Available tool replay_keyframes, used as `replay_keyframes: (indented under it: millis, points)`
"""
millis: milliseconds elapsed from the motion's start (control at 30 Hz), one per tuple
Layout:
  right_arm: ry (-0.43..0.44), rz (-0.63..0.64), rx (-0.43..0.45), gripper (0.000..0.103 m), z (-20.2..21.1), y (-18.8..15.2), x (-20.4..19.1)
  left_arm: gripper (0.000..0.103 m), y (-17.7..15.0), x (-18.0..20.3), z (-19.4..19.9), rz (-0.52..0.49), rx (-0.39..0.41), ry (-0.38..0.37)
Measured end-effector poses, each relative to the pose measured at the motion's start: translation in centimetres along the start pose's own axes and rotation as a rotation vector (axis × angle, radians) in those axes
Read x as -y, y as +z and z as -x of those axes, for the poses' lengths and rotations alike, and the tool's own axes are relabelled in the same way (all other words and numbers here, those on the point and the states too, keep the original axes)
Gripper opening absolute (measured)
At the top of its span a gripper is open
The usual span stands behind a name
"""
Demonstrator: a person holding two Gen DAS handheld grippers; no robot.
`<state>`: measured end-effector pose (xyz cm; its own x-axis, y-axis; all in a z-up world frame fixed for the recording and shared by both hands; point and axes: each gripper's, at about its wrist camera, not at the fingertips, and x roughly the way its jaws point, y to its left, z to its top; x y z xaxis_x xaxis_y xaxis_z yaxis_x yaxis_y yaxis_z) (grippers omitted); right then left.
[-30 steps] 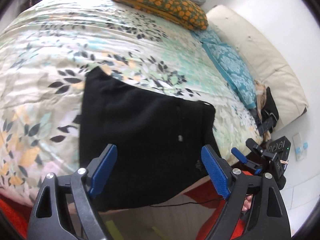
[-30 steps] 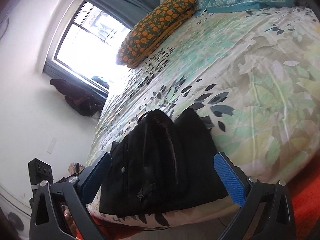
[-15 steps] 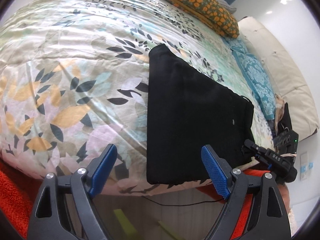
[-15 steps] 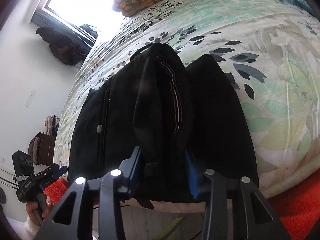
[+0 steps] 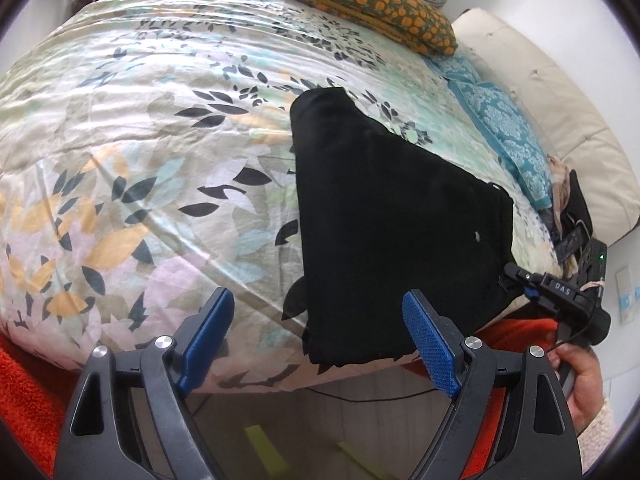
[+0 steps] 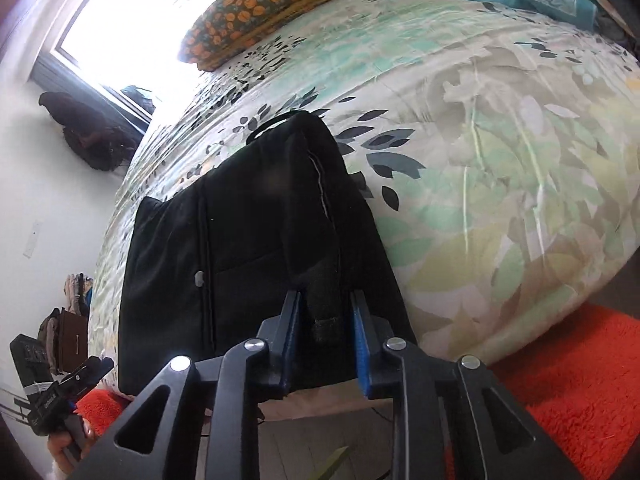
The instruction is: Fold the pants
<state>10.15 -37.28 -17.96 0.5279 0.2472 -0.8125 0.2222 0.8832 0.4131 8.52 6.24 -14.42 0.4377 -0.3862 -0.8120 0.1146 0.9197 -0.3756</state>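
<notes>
**Right tongs pinching pants edge, left tongs spread wide and empty**

Right tongs point(image 6: 323, 344) closed narrow on a raised ridge of black fabric at the near edge of the pants point(image 6: 248, 264); jaws have just been moving, first clamping in, then easing a touch wider, cloth between the pads. Grip sits at the near hem, probably to lift that end for a fold away from the tongs.

Left tongs point(image 5: 320, 344) wide apart, nothing between the pads, hovering over the bed edge, likely lining up for the other near corner.

Bed point(image 5: 120, 160), floral cover, ahead of both tongs. Pants lie flat on it near the edge, ahead and right of the left tongs. Orange pillow point(image 5: 360, 4) far beyond. Pants' small button point(image 5: 476, 235) near the right tongs' side.
</notes>
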Motion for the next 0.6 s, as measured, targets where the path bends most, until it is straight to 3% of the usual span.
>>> replay_keyframes:
  millis: [67,100,233,333,400,467,500,533,567,600]
  points:
    - [-0.056,0.025,0.021,0.064,0.4,0.1,-0.2,0.087,0.0,1.2,0.5,-0.061,0.025,0.017]
    - [-0.07,0.013,0.027,0.065,0.6,0.1,0.1,0.087,0.1,1.8,0.8,-0.094,0.041,0.031]
    - [-0.017,-0.064,0.15,0.065,4.4,0.7,1.2,0.088,0.4,3.7,1.4,-0.188,0.097,0.061]
    - [0.151,-0.007,0.212,0.065,6.6,2.6,-1.4,0.088,0.6,5.5,0.4,-0.252,0.093,0.072]
    - [0.286,0.044,0.163,0.065,5.5,4.0,-4.1,0.088,0.7,6.9,-0.8,-0.298,0.084,0.071]
    - [0.393,0.057,0.048,0.065,2.4,4.6,-5.7,0.089,0.5,8.0,-2.8,-0.347,0.056,0.095]
    - [0.4,0.043,0.001,0.064,0.4,4.6,-5.6,0.091,0.3,8.3,-4.1,-0.363,0.018,0.114]
    - [0.344,0.022,-0.027,0.064,-1.4,4.3,-4.9,0.091,0.0,8.4,-5.5,-0.379,-0.024,0.136]
    - [0.264,-0.013,-0.045,0.047,-3.0,3.8,-3.6,0.091,-0.5,8.6,-6.2,-0.397,-0.047,0.155]
    - [0.25,-0.061,-0.056,0.036,-4.3,3.4,-2.0,0.091,-0.7,8.7,-6.3,-0.416,-0.047,0.17]
